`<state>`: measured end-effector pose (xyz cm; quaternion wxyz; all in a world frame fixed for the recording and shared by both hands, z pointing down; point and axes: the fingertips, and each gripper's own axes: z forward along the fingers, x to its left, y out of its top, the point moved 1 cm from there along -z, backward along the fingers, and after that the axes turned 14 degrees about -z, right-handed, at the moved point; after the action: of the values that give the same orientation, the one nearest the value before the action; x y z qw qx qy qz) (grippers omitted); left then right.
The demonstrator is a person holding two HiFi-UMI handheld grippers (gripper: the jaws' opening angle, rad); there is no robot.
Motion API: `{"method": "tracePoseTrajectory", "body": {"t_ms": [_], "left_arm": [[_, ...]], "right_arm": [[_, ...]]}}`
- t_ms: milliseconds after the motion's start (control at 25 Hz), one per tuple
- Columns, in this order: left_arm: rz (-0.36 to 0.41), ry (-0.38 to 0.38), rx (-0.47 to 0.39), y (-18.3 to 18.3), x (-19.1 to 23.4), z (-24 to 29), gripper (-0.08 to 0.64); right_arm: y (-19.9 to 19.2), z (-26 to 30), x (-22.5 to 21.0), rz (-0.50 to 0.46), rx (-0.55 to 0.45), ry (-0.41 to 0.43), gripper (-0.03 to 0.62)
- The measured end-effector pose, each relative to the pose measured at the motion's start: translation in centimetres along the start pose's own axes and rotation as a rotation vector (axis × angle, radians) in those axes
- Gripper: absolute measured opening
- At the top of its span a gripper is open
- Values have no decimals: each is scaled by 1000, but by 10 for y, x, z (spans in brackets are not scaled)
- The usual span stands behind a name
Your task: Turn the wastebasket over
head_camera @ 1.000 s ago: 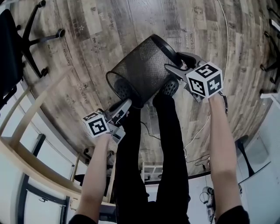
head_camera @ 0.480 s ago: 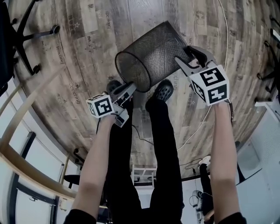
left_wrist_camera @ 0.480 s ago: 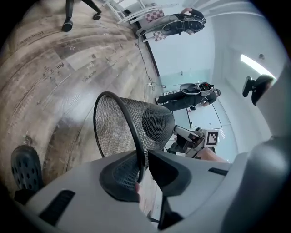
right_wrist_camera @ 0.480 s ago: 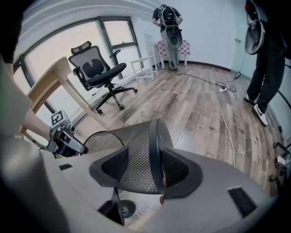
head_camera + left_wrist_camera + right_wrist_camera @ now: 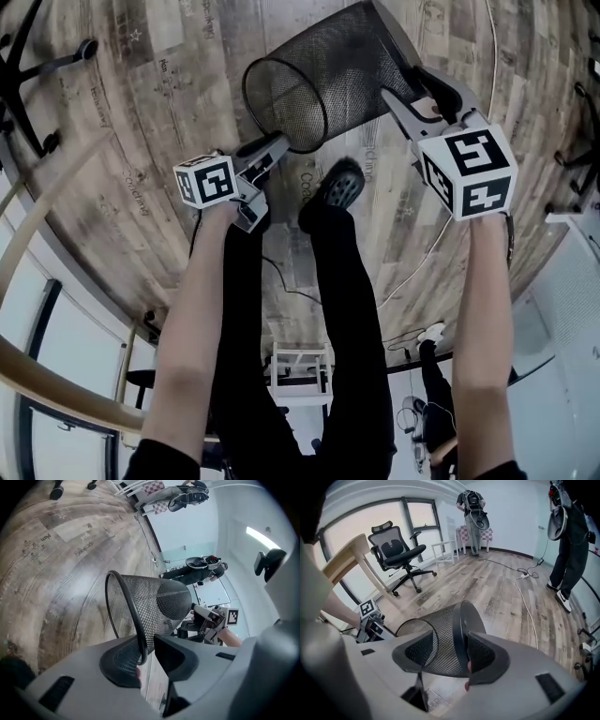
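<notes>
Above the floor [image 5: 141, 112] the wastebasket [image 5: 328, 75] hangs sideways. It looks like light, springy mesh, best held by the stiff rim [image 5: 129, 613] or base [image 5: 460, 630]. Left gripper [image 5: 146, 646], jaws just opening and narrow, loosely straddles the rim. The right gripper [image 5: 451, 639], closing yet wide, brackets the base; whether it presses is unclear.

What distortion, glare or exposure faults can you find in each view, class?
Head view: the wooden floor bows into arcs around the sharp mesh wastebasket. Left gripper view: pale glare streaks the floor, corners go black. Right gripper view: the windows wash out.
</notes>
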<state>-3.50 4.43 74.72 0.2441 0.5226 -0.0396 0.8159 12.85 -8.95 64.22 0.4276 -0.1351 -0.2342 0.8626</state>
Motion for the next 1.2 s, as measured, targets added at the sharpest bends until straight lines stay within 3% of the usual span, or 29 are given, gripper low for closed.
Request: {"method": "tracePoseTrajectory", "body": {"t_ms": [240,520,640,720,1040,1200], "left_arm": [[20,63,41,-4,27,26,105],[10,118,47,-8,45,31,125],[21,190,96,-16,52,30,143],[21,231,113,-19,57,28,152],[-83,346,84,-25,69,14,164],[-140,359,54,-27,70,-1,163]], "right_arm": [[-17,8,2,32,16,1,244],[-8,15,14,-36,11,-10,237],[-2,15,18,-80,16,-40,153],[3,16,24,-103,20,-52,152],[7,14,45,-193,42,-30,135],[9,14,60,-191,42,-15,130]]}}
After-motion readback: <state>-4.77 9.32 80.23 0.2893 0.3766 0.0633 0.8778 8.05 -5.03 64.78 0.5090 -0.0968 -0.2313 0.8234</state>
